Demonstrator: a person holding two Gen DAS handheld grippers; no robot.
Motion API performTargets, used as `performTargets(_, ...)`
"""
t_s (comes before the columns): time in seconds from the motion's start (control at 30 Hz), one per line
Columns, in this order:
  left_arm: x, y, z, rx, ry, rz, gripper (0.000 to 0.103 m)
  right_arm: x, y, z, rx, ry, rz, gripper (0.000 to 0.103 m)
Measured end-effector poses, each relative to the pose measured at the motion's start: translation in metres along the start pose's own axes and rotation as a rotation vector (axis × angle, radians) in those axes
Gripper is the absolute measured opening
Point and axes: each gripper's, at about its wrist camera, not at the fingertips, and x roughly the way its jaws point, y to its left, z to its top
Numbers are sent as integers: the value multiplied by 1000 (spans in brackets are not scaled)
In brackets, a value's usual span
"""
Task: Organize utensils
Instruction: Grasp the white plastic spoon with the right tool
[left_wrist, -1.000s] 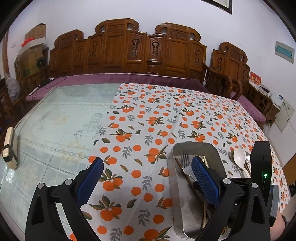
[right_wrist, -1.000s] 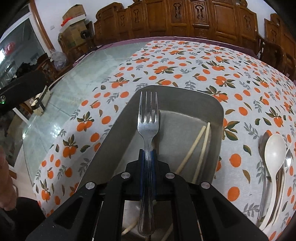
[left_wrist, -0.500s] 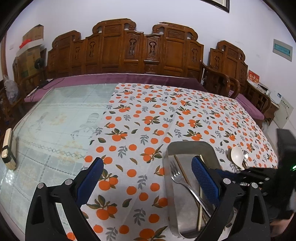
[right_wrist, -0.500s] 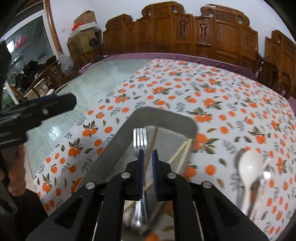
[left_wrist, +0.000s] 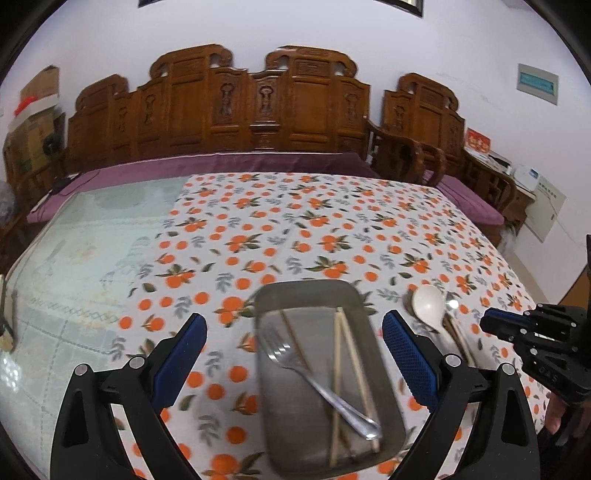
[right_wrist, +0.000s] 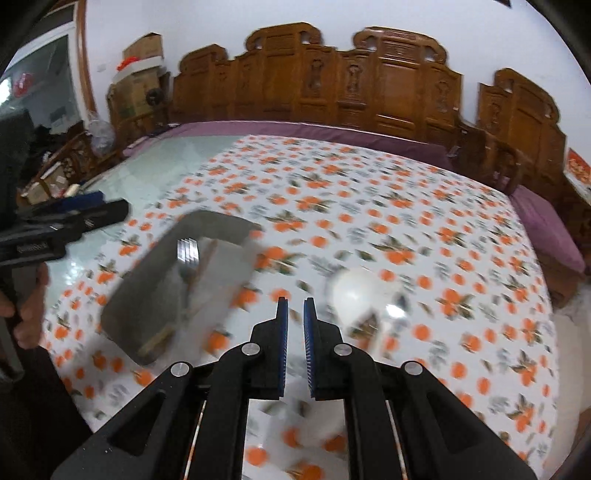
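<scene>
Stainless rectangular metal tray (left_wrist: 384, 398) low in the left wrist view, on the orange-patterned white tablecloth (left_wrist: 295, 229). Inside it now: silver metal fork (left_wrist: 310, 376) lying slantwise, tines toward the far left, handle toward the near right corner, crossing pale wooden chopsticks (left_wrist: 338, 373). A second ago clamped in the right gripper (left_wrist: 491, 325) over this tray; now released, lying free. Left gripper (left_wrist: 295, 350) empty, blue pads wide apart either side of the tray, nothing between them. White plastic spoon (left_wrist: 428, 304) just right of the tray on the cloth, with what looks like more cutlery beneath it, too blurred to name. Right gripper at the right edge, apart from tray and spoon.

Right wrist view, heavily blurred: right gripper (right_wrist: 295, 306) nearly together, only a narrow slit between the blue pads, holding nothing. Swung off the tray (right_wrist: 147, 295), now left of centre with the fork (right_wrist: 188, 251) inside, toward the white spoon (right_wrist: 351, 291) just ahead and right. Left gripper (right_wrist: 107, 206) at the far left, held by a hand (right_wrist: 29, 306).

Judged from this: fork stowed, spoon and its neighbours not yet in the tray, probably next; pads would need to part first
</scene>
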Motion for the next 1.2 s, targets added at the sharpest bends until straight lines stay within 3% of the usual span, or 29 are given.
performTargets(0.17,0,-30,-3,42,10,-23,92,6,-27,-28,24,43,-49,17)
performTargets(0.33,-2,-56,-9,92,13,-37,92,19,-32,-52,69,71,-24,18)
performTargets(0.4,-1,-63,-11,106,18,-41,92,23,-29,-56,76,79,-12,30)
performTargets(0.57,4,-76,-16,135,38,-41,92,34,-23,-65,80,103,-17,43)
performTargets(0.77,4,-84,-18,150,42,-42,92,40,-17,-76,63,141,-18,44)
performTargets(0.83,3,-87,-18,156,41,-43,92,42,-11,-80,13,152,-69,46)
performTargets(1.07,1,-97,-21,176,35,-48,92,40,-20,-87,22,158,-97,46)
performTargets(1.2,3,-103,-25,198,44,-47,92,28,-32,-87,59,137,-107,35)
